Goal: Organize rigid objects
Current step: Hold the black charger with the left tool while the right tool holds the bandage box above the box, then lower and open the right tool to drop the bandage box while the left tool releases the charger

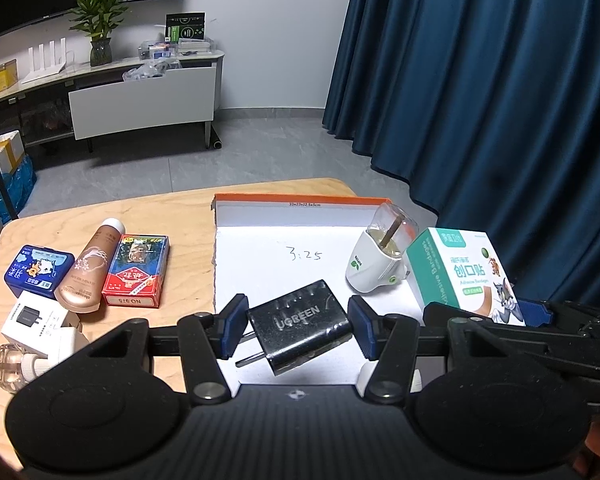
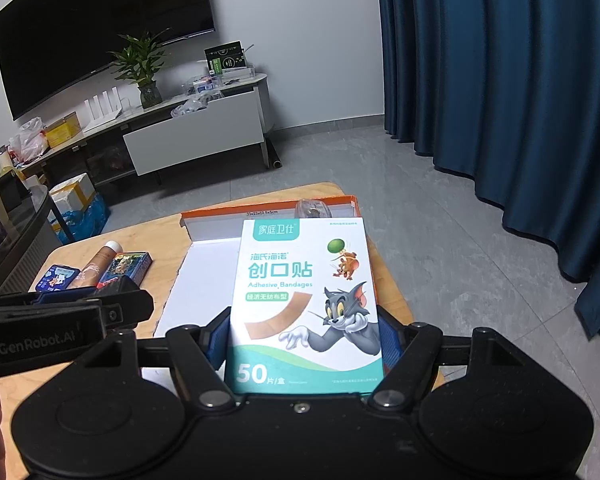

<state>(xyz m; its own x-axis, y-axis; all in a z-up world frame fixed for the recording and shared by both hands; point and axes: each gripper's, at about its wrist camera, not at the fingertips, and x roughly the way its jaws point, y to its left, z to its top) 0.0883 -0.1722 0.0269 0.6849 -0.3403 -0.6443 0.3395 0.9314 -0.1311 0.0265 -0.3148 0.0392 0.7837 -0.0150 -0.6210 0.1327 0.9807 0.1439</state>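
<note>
Your left gripper (image 1: 298, 330) is closed on the black UGREEN charger (image 1: 300, 326), one blue pad on each of its short sides, and it hangs over the near part of the white tray floor (image 1: 300, 240) of the orange-rimmed box. The charger lies slanted: its two prongs point to the near left, its long axis runs from near left to far right, so it is not square with the tray walls. Your right gripper (image 2: 304, 340) holds the adhesive bandage box (image 2: 306, 300) upright between its pads, the long side standing up, just to the right of the left gripper and above the right side of the same tray. The white mosquito repellent plug (image 1: 380, 260) lies in the tray between and beyond the two held things, nearer to the bandage box. I judge that the charger is the nearer one to a free place; put it down straight below, and keep the bandage box away from the plug
</note>
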